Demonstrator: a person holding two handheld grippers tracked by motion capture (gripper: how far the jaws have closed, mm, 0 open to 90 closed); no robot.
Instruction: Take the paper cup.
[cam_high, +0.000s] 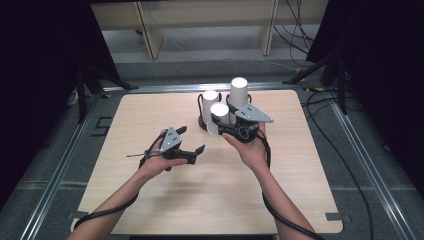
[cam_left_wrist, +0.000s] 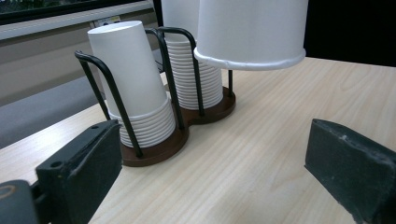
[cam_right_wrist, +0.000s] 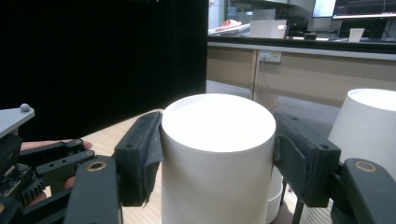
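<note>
Two stacks of cups remain in the rack (cam_high: 202, 120) at twelve o'clock on the desk (cam_high: 150, 200). We hold one cup (cam_high: 219, 118) clenched in our right gripper (cam_high: 226, 128), lifted clear; our left gripper (cam_high: 191, 141) waits released. Setting it down remains.

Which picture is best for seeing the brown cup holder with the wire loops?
The left gripper view: the brown cup holder shows its base, black wire loops and both stacks of upside-down cups side on. From the high view, the holder is small and partly hidden behind the cups. The right gripper view catches just a bit of wire behind the held cup.
</note>
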